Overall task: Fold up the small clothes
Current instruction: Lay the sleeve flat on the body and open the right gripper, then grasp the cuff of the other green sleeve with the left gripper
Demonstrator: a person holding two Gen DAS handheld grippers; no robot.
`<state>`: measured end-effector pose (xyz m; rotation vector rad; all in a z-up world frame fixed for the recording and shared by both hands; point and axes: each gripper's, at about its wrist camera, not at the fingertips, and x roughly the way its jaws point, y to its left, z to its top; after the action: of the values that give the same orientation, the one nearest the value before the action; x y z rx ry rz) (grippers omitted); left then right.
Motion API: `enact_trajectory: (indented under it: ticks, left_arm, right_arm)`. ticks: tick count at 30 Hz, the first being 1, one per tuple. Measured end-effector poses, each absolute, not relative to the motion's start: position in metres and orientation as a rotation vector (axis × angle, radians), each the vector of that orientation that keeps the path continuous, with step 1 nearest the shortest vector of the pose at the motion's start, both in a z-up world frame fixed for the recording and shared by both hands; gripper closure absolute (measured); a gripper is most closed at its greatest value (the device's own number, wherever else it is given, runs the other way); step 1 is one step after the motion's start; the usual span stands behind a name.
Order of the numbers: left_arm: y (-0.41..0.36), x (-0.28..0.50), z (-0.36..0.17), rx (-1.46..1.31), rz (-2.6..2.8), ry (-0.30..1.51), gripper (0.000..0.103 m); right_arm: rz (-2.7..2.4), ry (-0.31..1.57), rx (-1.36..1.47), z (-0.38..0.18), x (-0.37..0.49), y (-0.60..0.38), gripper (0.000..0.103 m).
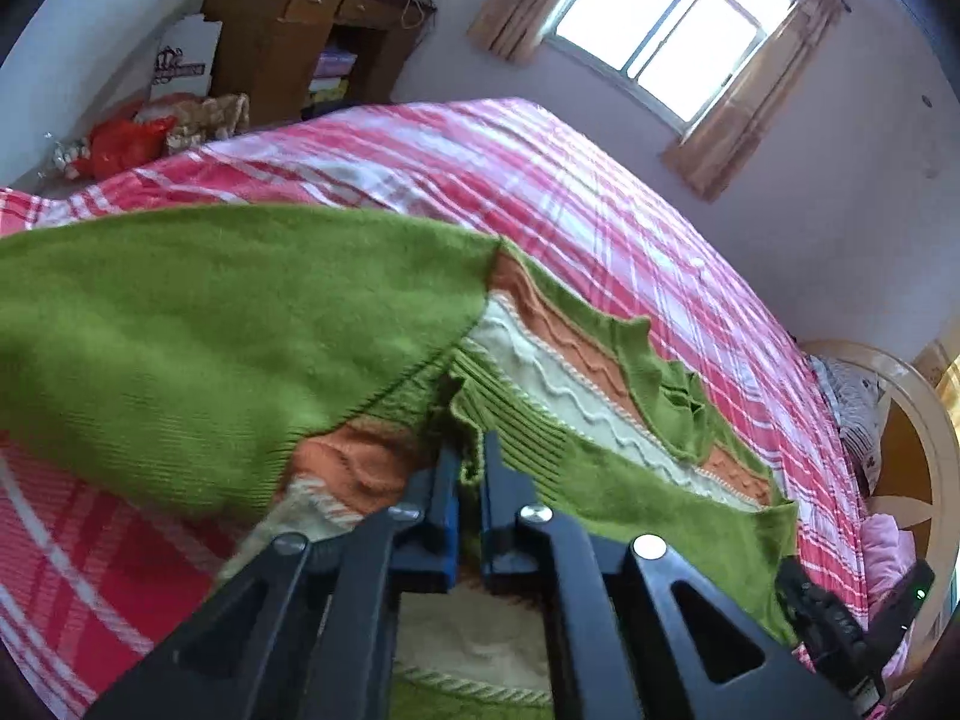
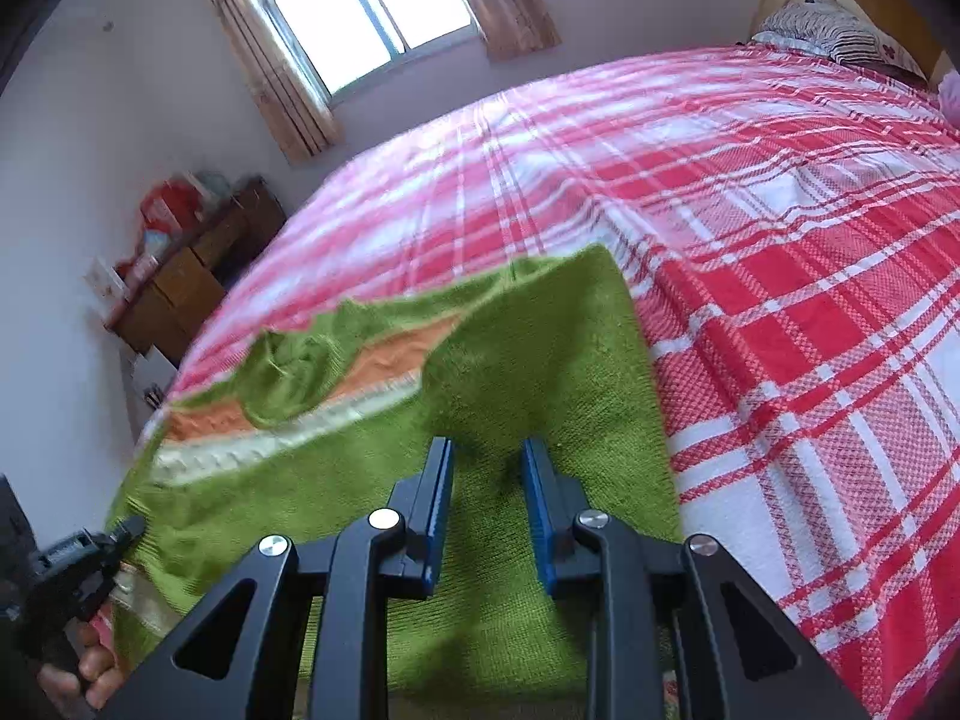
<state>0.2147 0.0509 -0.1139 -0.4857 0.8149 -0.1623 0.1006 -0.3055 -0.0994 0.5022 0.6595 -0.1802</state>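
Sweater [image 1: 180, 324] lies mid-fold on the bed [image 2: 780, 276]. Left gripper [image 1: 471, 462] pinches its ribbed edge (frame centre); right gripper [image 2: 486, 462] hovers open above. Next: carry the edge across.

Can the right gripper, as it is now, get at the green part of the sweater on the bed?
Probably yes. The right gripper is open just above the sweater, whose green part lies flat on the bedspread with nothing between. The left gripper grips another part, to the side.
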Motion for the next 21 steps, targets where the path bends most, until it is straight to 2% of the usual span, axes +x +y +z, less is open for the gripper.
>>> enact_trajectory:
  ticks: [3,5,9,12,15,18,19,20,21]
  left_arm:
    - [0.058,0.206,-0.107,-0.473,-0.158,0.772,0.099]
    - [0.061,0.205,-0.106,-0.456,-0.130,0.753,0.099]
    - [0.056,0.213,-0.118,-0.399,-0.094,0.806,0.099]
    - [0.045,0.211,-0.116,-0.293,-0.069,0.785,0.098]
    - [0.049,0.211,-0.112,-0.276,-0.070,0.798,0.092]
    - [0.066,0.205,-0.101,-0.297,-0.056,0.805,0.081]
    - [0.071,0.200,-0.099,-0.292,-0.046,0.799,0.073]
    - [0.082,0.192,-0.091,-0.275,-0.002,0.790,0.052]
    - [0.093,0.185,-0.085,-0.263,0.043,0.776,0.040]
  right_arm:
    - [-0.203,0.549,0.535,-0.087,0.080,-0.313,0.078]
    - [-0.235,0.546,0.533,-0.079,0.077,-0.318,0.078]
    - [-0.201,0.594,0.561,-0.076,0.094,-0.322,0.078]
    - [-0.196,0.646,0.480,-0.081,0.115,-0.310,0.078]
    - [-0.187,0.761,0.488,-0.108,0.134,-0.305,0.078]
    - [-0.184,0.734,0.517,-0.108,0.131,-0.311,0.078]
    - [-0.186,0.729,0.513,-0.107,0.130,-0.311,0.078]
    - [-0.192,0.733,0.503,-0.106,0.130,-0.309,0.078]
    - [-0.197,0.737,0.488,-0.104,0.130,-0.306,0.078]
